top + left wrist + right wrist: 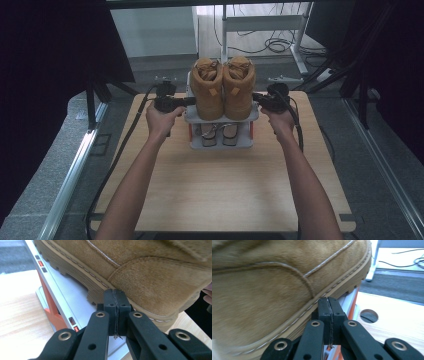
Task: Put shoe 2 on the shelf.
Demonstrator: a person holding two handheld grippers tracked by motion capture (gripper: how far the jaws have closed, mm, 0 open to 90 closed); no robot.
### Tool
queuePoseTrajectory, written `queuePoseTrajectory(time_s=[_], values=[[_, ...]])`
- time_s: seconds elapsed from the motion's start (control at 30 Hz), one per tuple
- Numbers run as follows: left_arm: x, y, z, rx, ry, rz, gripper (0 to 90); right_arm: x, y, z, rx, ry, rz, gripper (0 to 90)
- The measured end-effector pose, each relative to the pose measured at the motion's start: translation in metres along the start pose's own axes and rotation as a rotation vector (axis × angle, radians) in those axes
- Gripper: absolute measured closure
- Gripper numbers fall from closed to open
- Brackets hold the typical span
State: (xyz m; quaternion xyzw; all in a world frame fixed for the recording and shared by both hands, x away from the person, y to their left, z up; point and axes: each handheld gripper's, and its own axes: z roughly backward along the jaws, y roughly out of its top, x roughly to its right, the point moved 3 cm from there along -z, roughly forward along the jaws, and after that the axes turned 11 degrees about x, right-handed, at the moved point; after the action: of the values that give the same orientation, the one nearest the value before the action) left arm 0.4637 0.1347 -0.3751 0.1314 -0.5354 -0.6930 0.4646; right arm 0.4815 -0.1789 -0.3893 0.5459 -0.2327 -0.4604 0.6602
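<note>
Tan suede boots [222, 87] on top tier of small shoe rack [221, 118], far centre of counter [220, 185]. Left tongs [191, 101] and right tongs [255, 96] clenched, empty, at rack's top tier. Lift evenly, both sides level, or boots tip.

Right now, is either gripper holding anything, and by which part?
Nothing is held. The left gripper and right gripper each have jaws shut together with nothing between them, tips at the sole edges of the left boot and right boot.
</note>
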Motion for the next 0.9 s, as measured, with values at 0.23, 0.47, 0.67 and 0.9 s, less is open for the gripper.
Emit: queuePoseTrajectory(time_s=[0.23, 0.47, 0.67, 0.9], values=[[-0.004, -0.004, 0.026, 0.044, 0.001, 0.015, 87.1, -0.001, -0.002, 0.031, 0.062, 0.065, -0.052, 87.2], [-0.015, -0.015, 0.061, 0.099, 0.051, 0.001, 73.0, -0.005, -0.008, 0.058, 0.103, 0.12, -0.076, 70.7], [-0.024, -0.025, 0.083, 0.131, 0.049, 0.018, 63.4, -0.006, -0.017, 0.075, 0.116, 0.149, -0.078, 63.2], [-0.034, -0.047, 0.101, 0.146, 0.048, 0.021, 56.8, 0.0, -0.032, 0.092, 0.134, 0.144, -0.079, 59.1]])
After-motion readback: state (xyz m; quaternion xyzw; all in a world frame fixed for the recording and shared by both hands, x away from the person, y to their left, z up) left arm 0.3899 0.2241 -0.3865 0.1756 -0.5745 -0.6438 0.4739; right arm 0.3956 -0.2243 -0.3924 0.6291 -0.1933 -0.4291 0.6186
